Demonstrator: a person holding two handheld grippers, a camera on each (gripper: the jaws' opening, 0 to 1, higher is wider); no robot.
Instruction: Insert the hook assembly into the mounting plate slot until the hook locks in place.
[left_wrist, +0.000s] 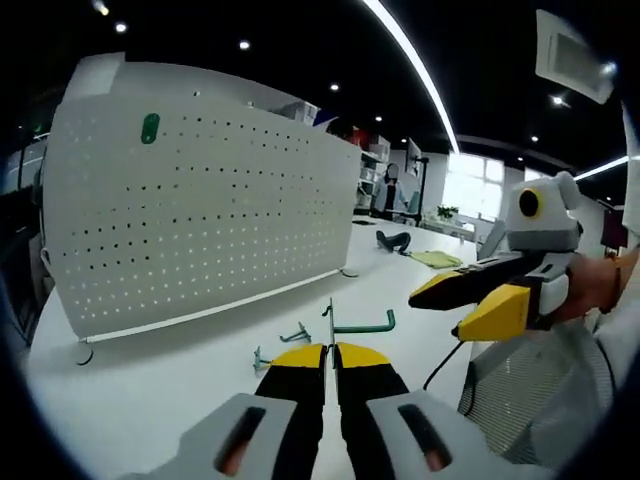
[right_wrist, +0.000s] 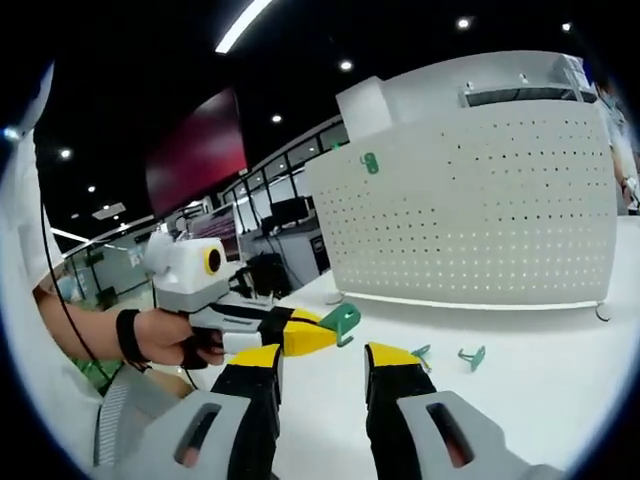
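White tabletop (left_wrist: 150, 390) carried the pegboard (left_wrist: 200, 220) well ahead of me. My left gripper (left_wrist: 330, 352) was clamped on the green hook (left_wrist: 360, 325); my right gripper (right_wrist: 320, 352) stood open, loose hooks (right_wrist: 470, 356) just beyond.

Pegboard (left_wrist: 200, 210) white, dotted all over with rows of small dark holes. Green tag (left_wrist: 150, 128) near its upper corner. Table (left_wrist: 140, 390) white. Hook (left_wrist: 362, 325) green (teal-ish), smaller hooks (right_wrist: 471, 356) same green. Left gripper (left_wrist: 330, 352) yellow-tipped, black behind, grey body. Right gripper (right_wrist: 325, 356) same scheme: yellow tips, black, grey. Wrist strap (right_wrist: 127, 335) black.
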